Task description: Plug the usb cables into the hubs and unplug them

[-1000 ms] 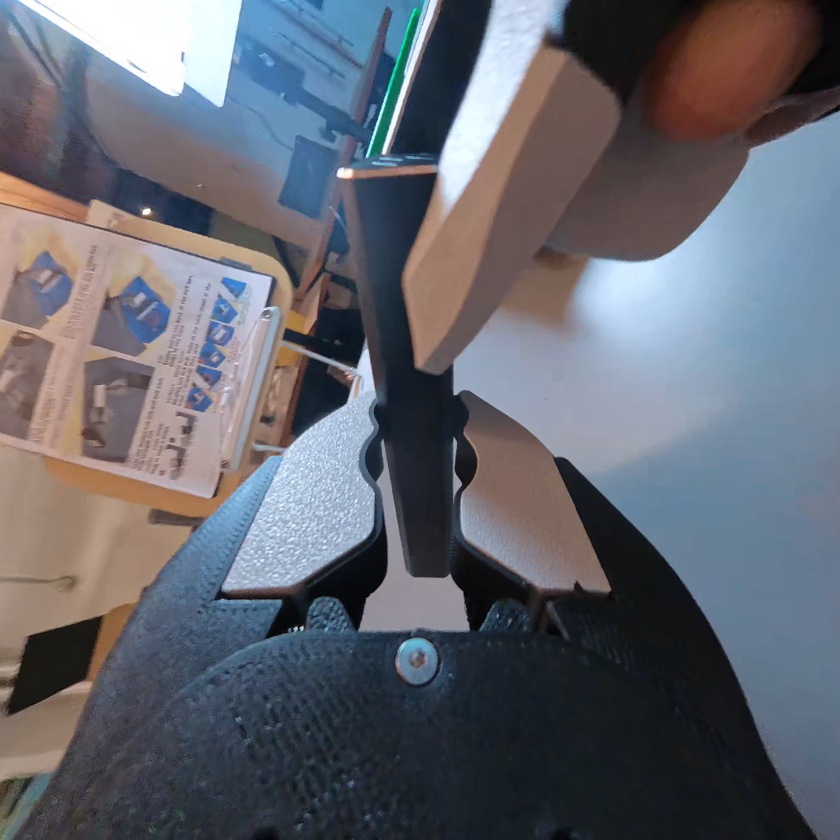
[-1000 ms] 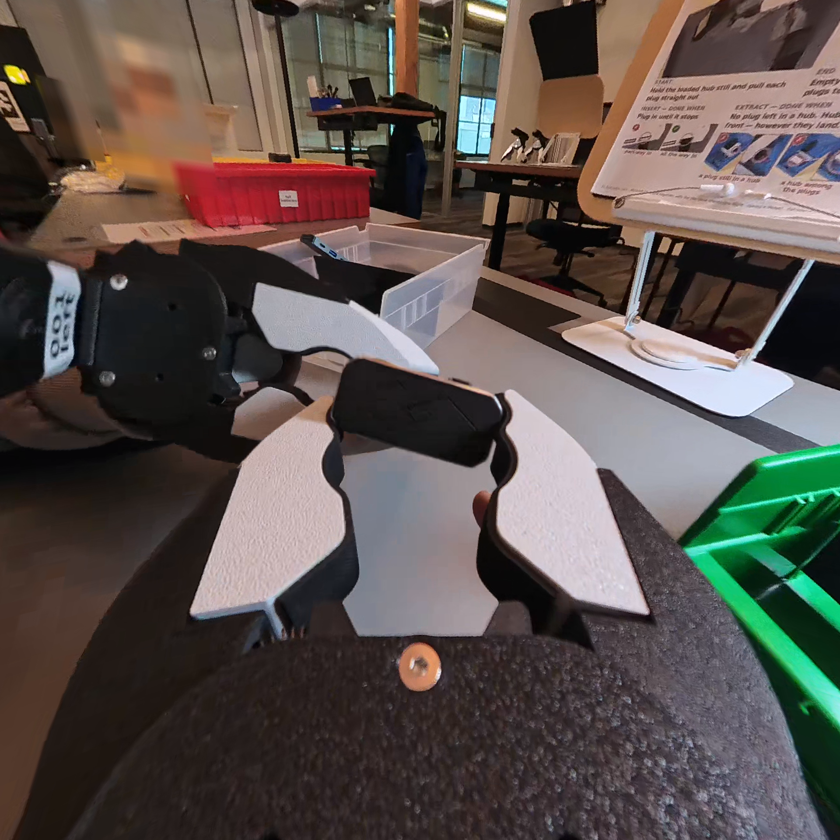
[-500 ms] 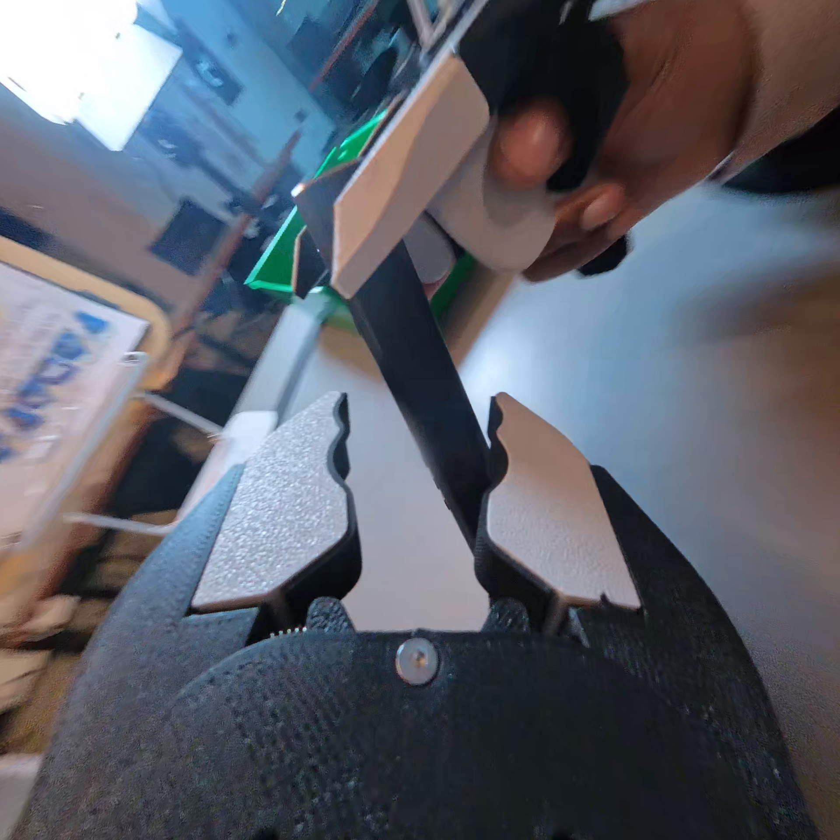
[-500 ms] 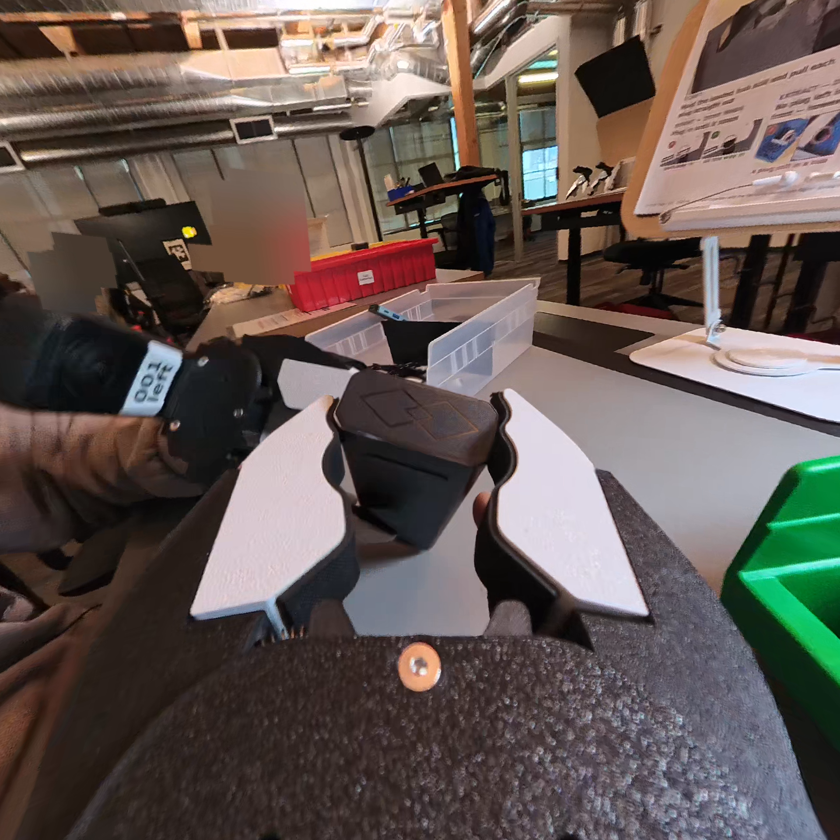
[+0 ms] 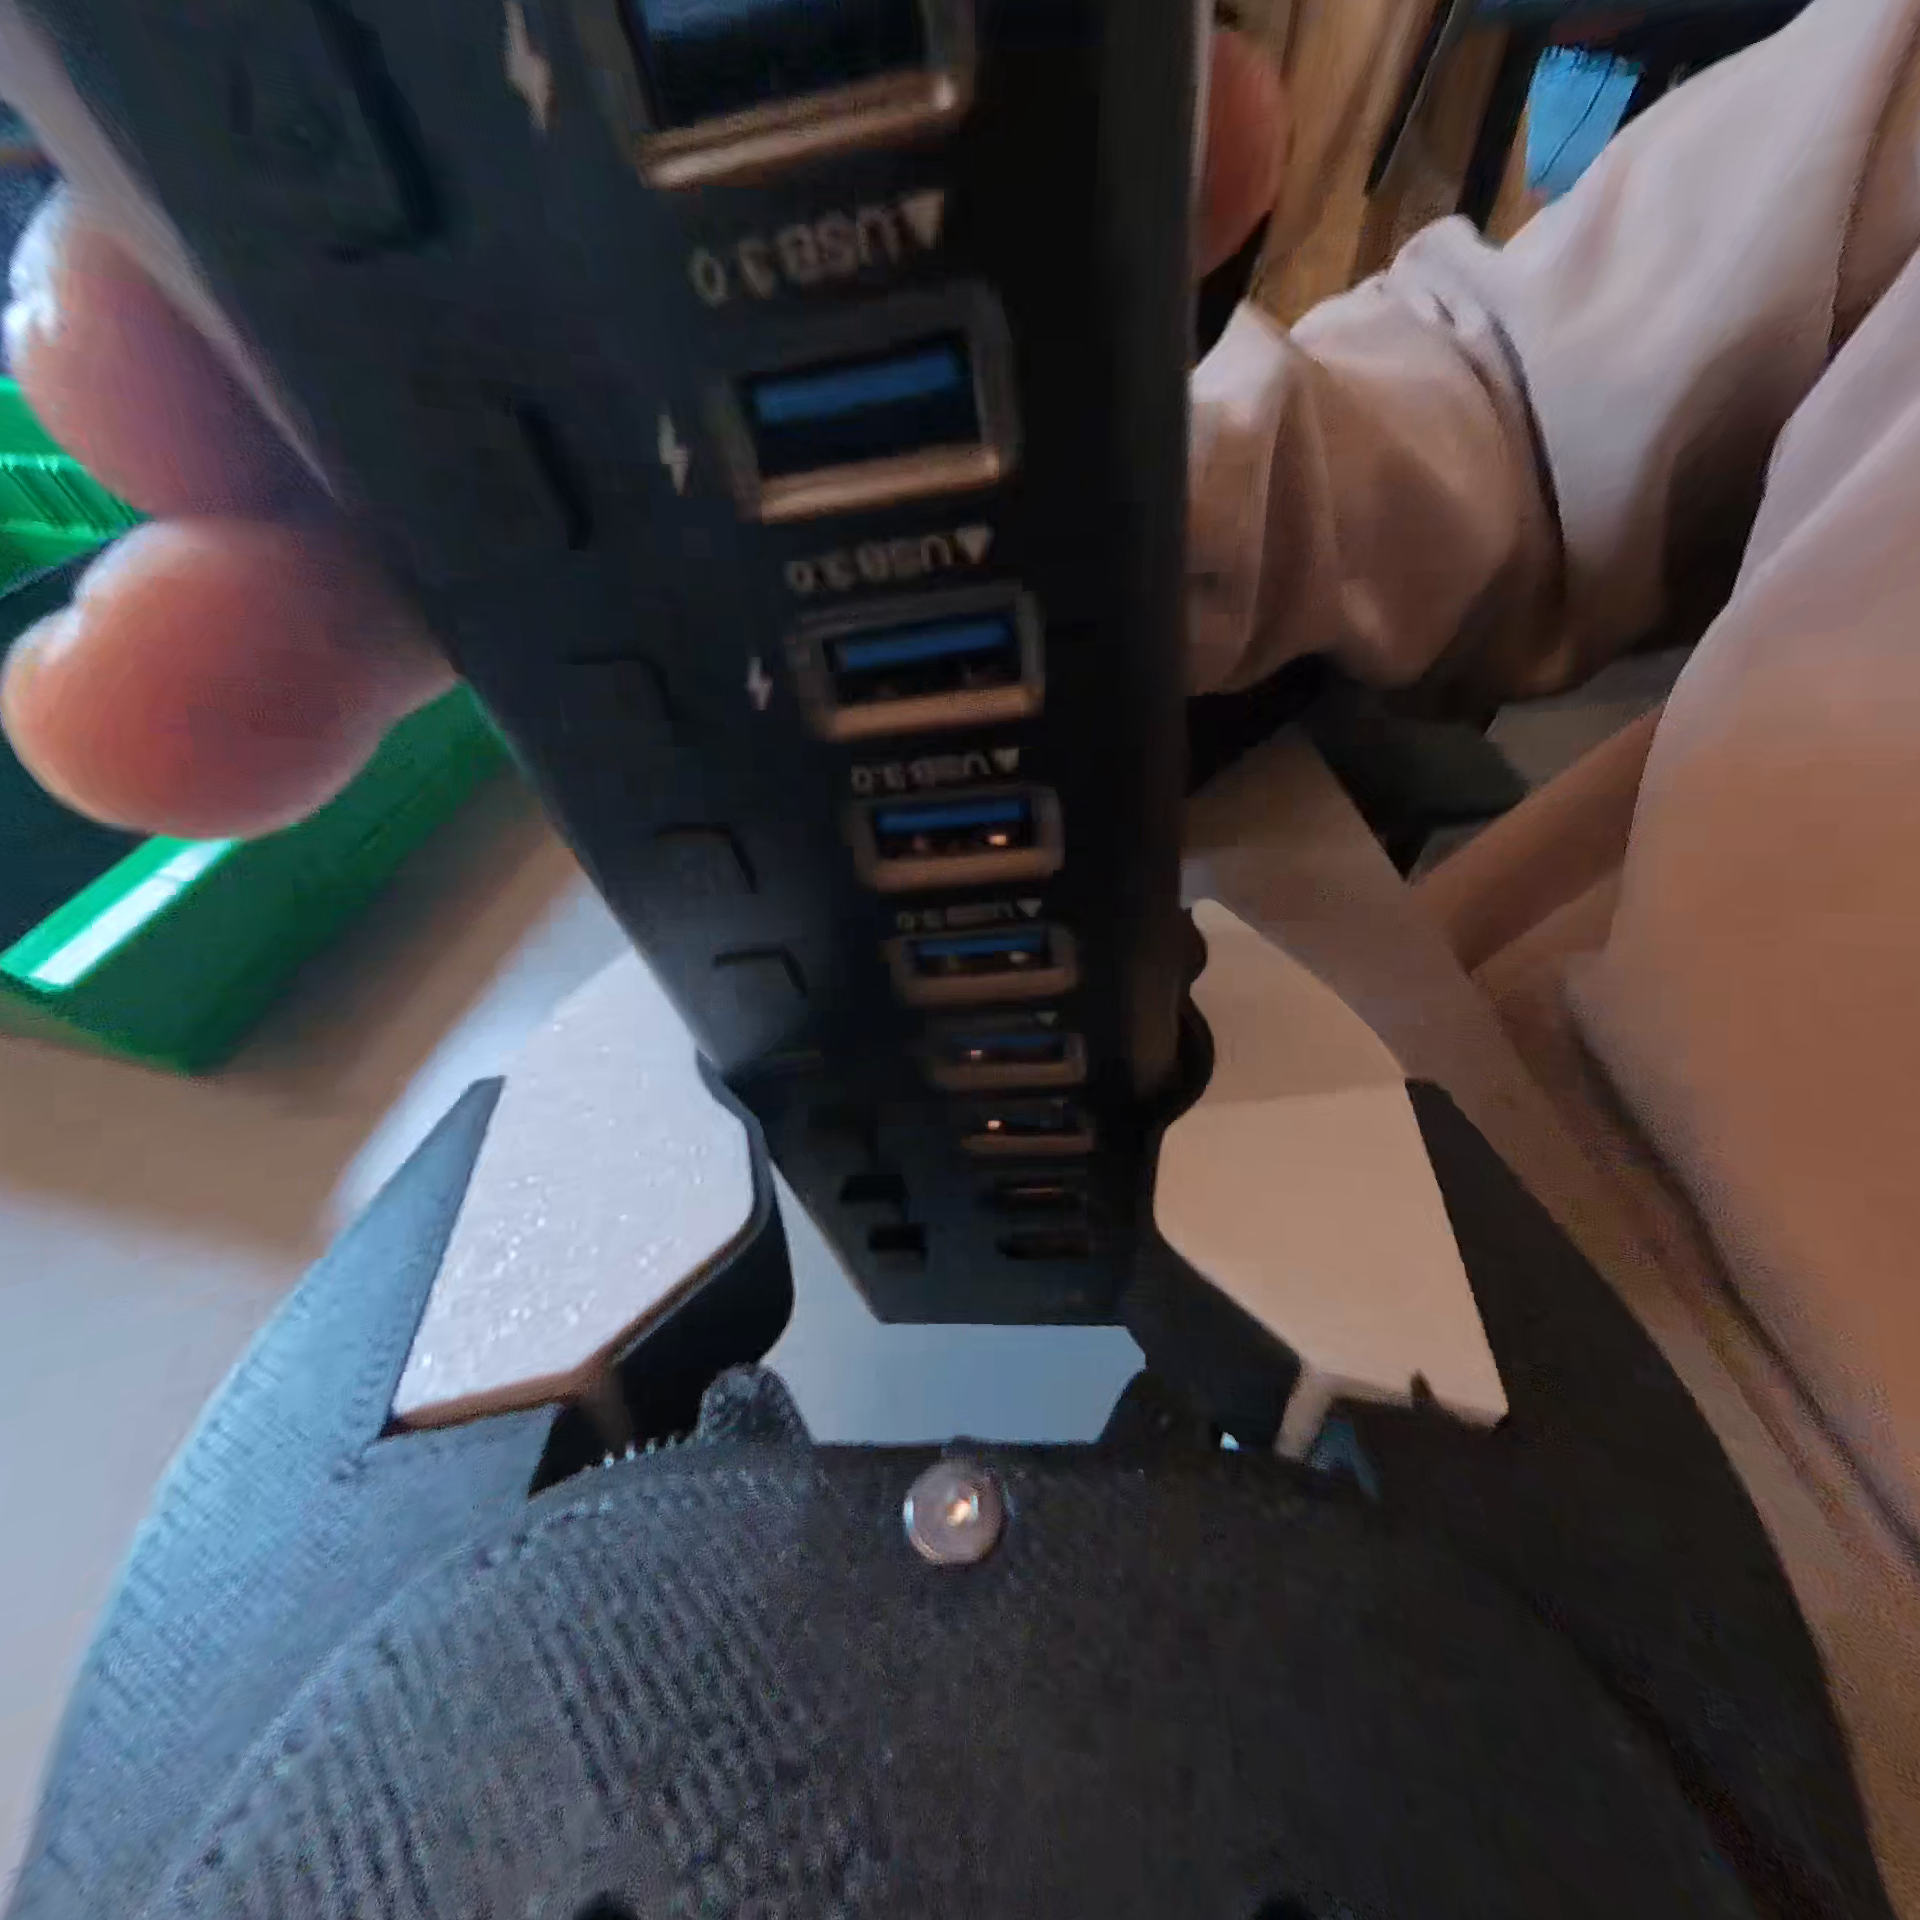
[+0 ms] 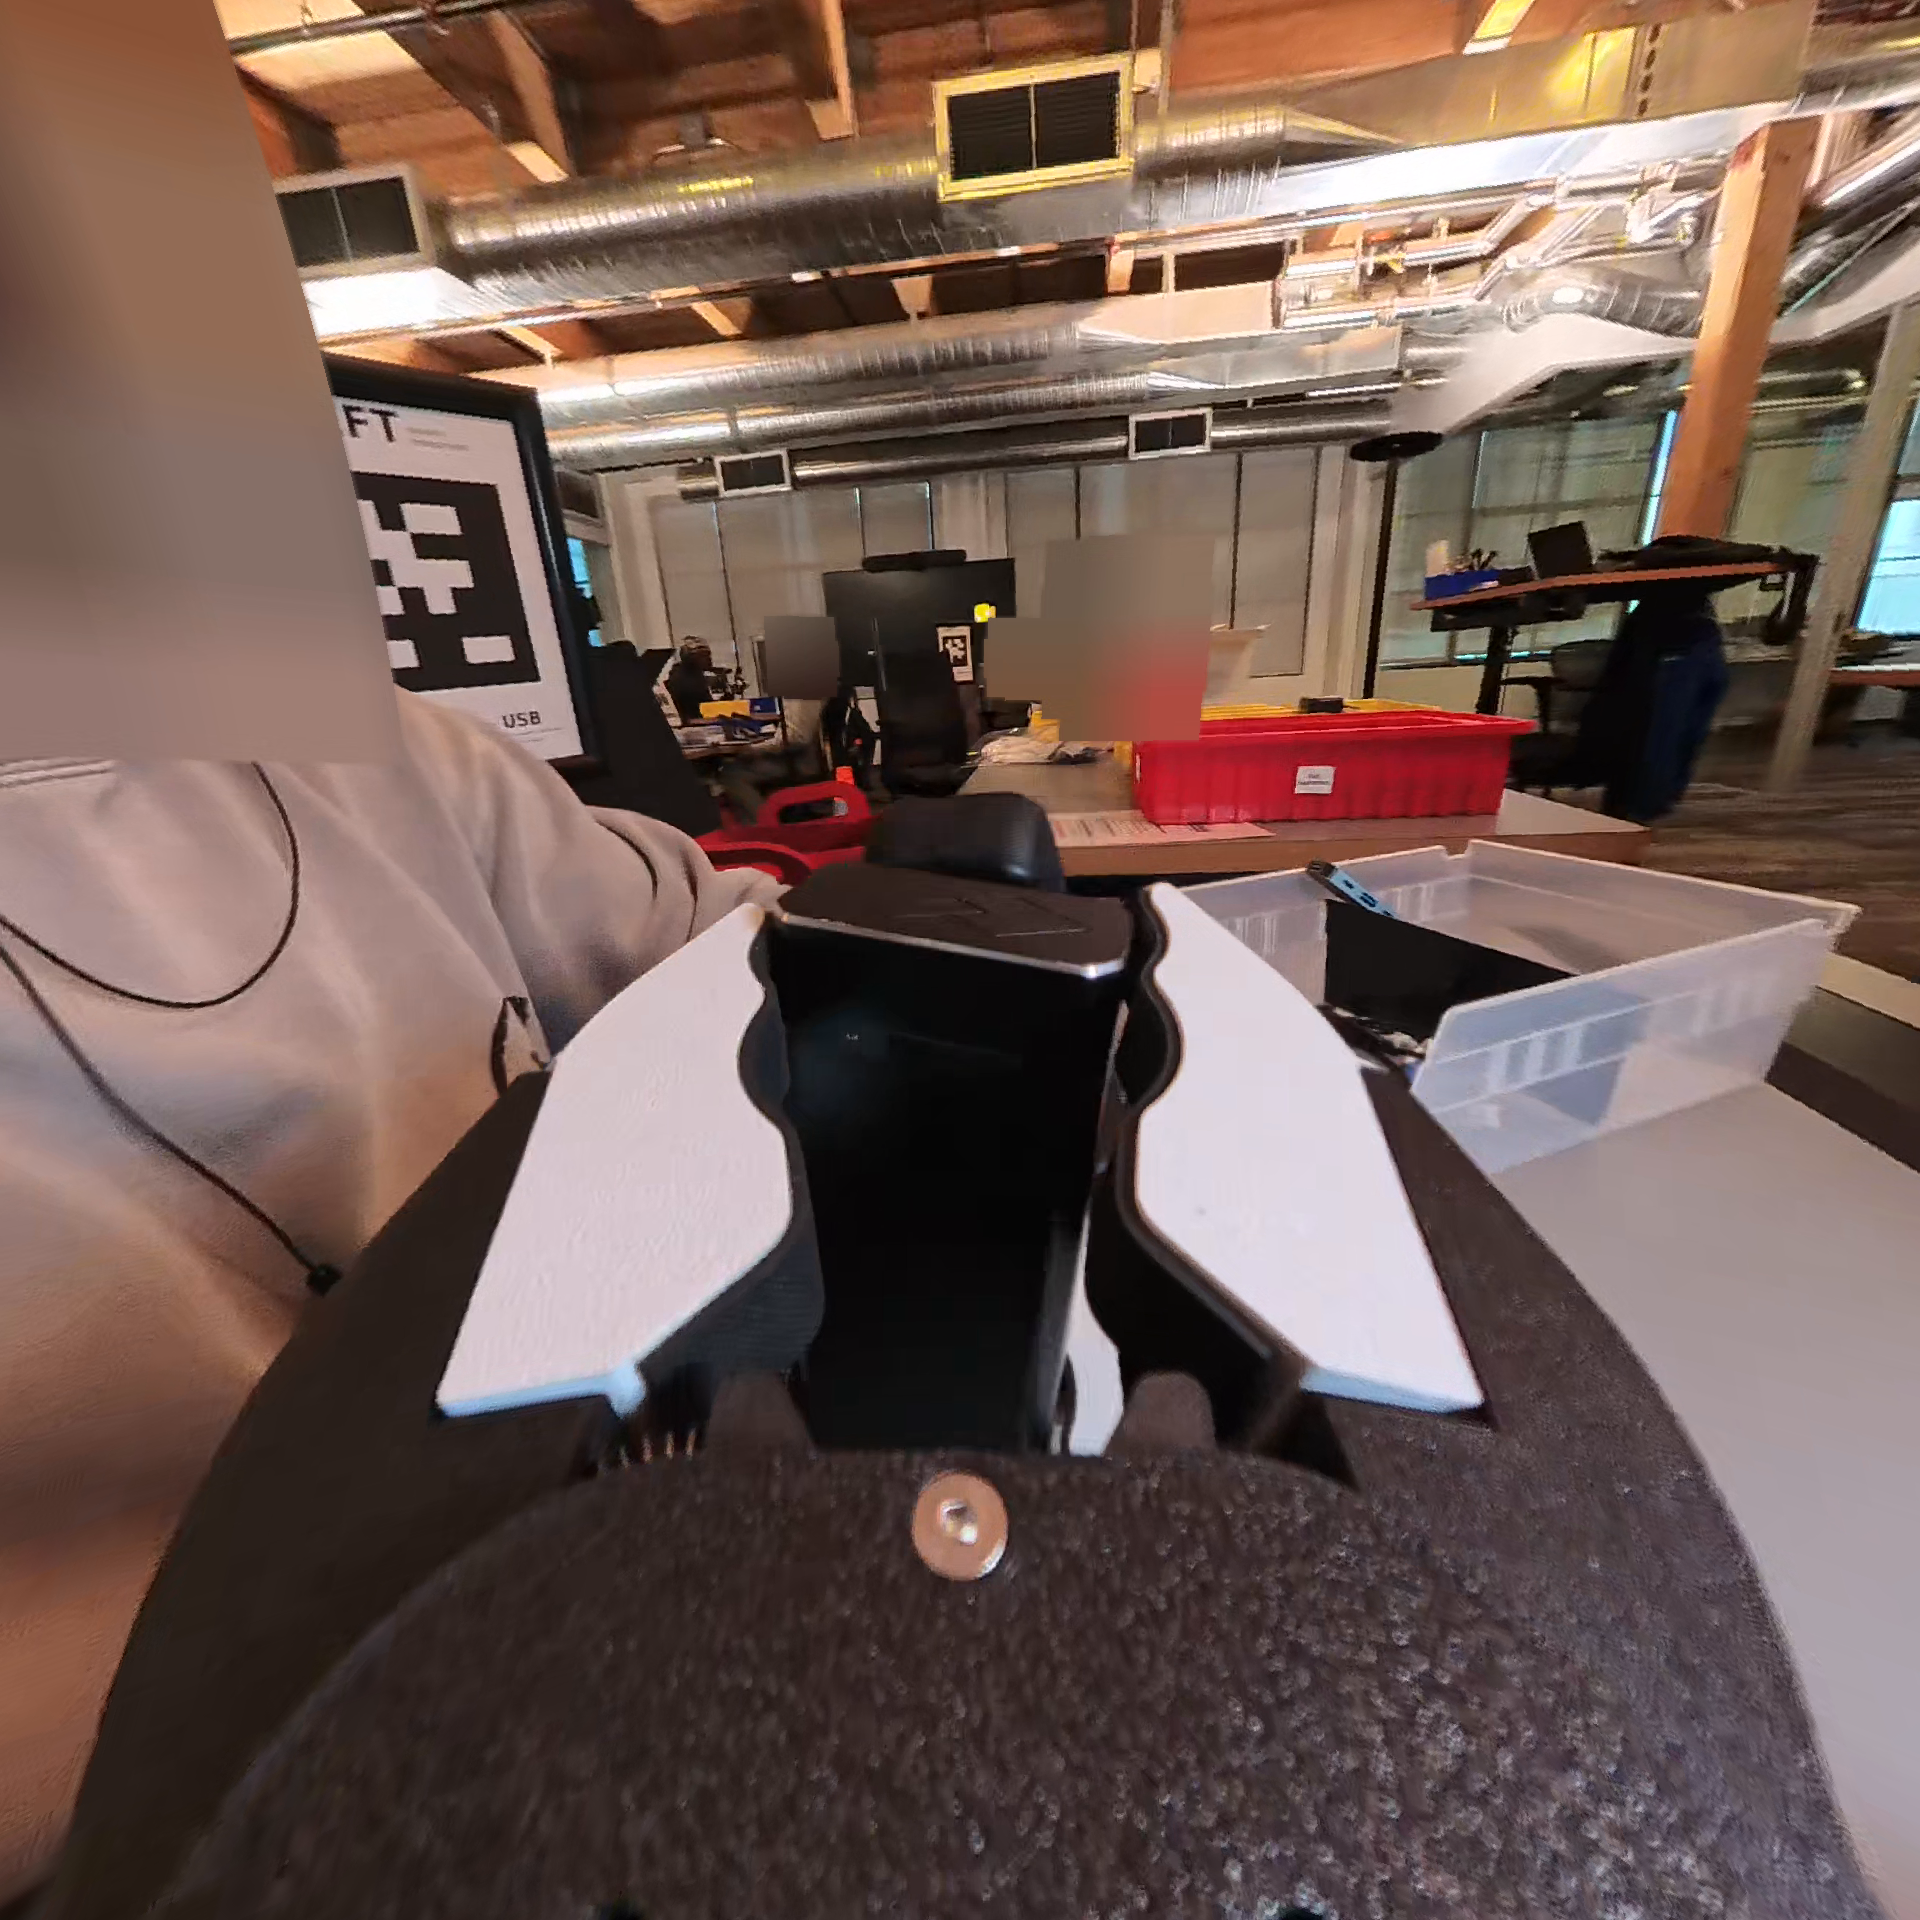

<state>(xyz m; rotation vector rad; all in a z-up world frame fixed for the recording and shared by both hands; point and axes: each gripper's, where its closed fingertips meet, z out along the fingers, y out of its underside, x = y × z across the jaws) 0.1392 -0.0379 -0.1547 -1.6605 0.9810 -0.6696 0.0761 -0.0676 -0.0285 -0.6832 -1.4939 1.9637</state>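
A long black USB hub (image 5: 623, 623) with a row of several blue ports fills the left wrist view; the ports look empty. Its near end sits between the fingers of my left gripper (image 5: 966, 1029) and touches both, so the jaws are shut across its width. A person's fingertips (image 5: 177, 665) rest on the hub's left side. In the right wrist view the same hub (image 6: 935, 1143) stands upright between the white fingers of my right gripper (image 6: 956, 914), which is shut on it. No cable is in view.
A green bin (image 5: 156, 935) lies to the left on the table. A clear plastic bin (image 6: 1610, 997) stands on the grey table (image 6: 1714, 1299) to the right, a red bin (image 6: 1330, 769) behind it. The person's grey sweatshirt (image 6: 260, 1039) is close on the left. The gap from one gripper's tips to the other's is roughly 12 centimetres.
The hub has turned so its port face points at the left camera. The left jaws, open half a second ago, now close across its width. The right gripper has tilted up with the hub.
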